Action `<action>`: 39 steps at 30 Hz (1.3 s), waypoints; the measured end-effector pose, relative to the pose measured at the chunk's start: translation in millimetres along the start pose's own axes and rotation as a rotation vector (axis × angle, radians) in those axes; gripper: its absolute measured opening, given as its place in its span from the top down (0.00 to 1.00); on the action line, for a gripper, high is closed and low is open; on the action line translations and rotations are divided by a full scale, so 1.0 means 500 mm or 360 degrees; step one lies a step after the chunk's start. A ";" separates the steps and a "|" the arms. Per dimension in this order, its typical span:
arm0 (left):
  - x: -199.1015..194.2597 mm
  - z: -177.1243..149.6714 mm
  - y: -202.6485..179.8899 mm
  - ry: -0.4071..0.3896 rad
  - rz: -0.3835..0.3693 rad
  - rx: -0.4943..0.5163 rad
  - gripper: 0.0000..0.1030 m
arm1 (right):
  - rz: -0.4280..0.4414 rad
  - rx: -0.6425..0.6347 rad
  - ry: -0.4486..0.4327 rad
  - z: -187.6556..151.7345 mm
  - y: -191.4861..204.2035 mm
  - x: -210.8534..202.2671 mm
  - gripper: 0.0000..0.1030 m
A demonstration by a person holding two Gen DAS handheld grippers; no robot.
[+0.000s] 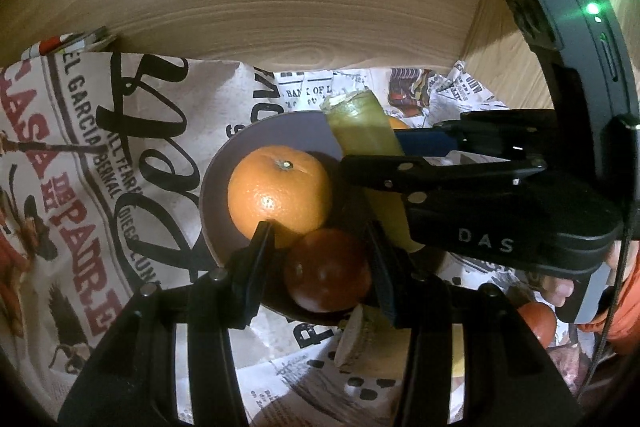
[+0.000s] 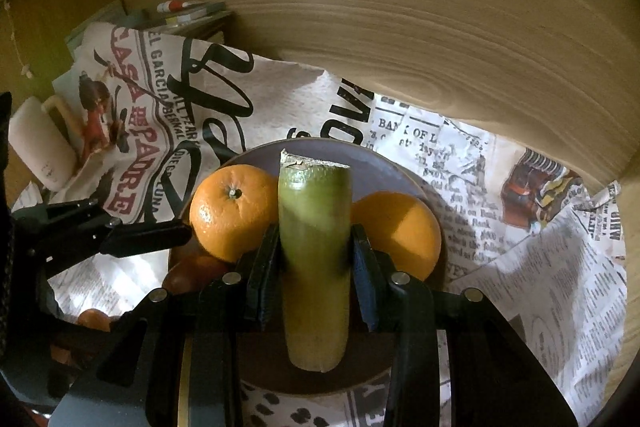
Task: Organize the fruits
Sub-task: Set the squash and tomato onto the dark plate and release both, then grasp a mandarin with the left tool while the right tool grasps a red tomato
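Observation:
A grey-purple plate (image 2: 372,163) lies on newspaper-print paper. It holds an orange (image 2: 234,213), a second orange (image 2: 400,231) and a dark red tomato (image 1: 326,273). My right gripper (image 2: 316,255) is shut on a green stalk piece (image 2: 314,227) and holds it over the plate between the oranges; the piece also shows in the left wrist view (image 1: 362,129). My left gripper (image 1: 320,247) is open, its fingers on either side of the tomato, beside the first orange (image 1: 280,193).
A wooden wall (image 2: 400,27) curves close behind the plate. A white mug (image 2: 40,147) and stacked papers (image 2: 188,13) sit at the far left. Another tomato (image 1: 538,321) and a cut stalk piece (image 1: 352,337) lie on the paper near the plate.

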State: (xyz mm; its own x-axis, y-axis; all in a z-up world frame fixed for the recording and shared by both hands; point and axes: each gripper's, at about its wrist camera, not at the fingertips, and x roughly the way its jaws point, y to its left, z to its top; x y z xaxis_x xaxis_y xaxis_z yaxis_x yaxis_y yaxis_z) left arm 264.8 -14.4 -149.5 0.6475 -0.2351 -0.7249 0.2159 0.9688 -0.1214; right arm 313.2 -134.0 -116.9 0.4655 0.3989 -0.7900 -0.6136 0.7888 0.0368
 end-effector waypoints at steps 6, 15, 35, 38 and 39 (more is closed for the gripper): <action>-0.034 0.001 -0.004 -0.0048 0.0016 -0.0001 0.55 | 0.0021 0.0017 0.0005 0.005 0.005 -0.002 0.69; -0.108 0.002 -0.004 -0.0148 0.0034 -0.0029 0.54 | -0.0015 -0.0017 -0.0106 -0.002 0.027 -0.072 0.66; -0.216 -0.157 -0.013 -0.0144 0.0129 -0.0055 0.13 | -0.0077 0.0054 -0.0281 -0.179 0.075 -0.220 0.31; -0.213 -0.187 -0.008 -0.0106 0.0135 -0.0072 0.13 | -0.0071 0.0097 -0.0246 -0.214 0.071 -0.215 0.30; -0.210 -0.195 -0.005 -0.0093 0.0137 -0.0080 0.13 | -0.0072 0.0115 -0.0237 -0.224 0.070 -0.213 0.30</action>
State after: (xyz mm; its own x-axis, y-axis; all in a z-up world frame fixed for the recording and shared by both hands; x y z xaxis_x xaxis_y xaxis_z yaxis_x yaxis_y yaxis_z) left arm 125.1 15.6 -139.3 0.7038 -0.1537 -0.6936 0.1216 0.9880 -0.0955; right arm 170.5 -201.3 -99.9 0.5844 0.4227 -0.6926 -0.5446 0.8371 0.0513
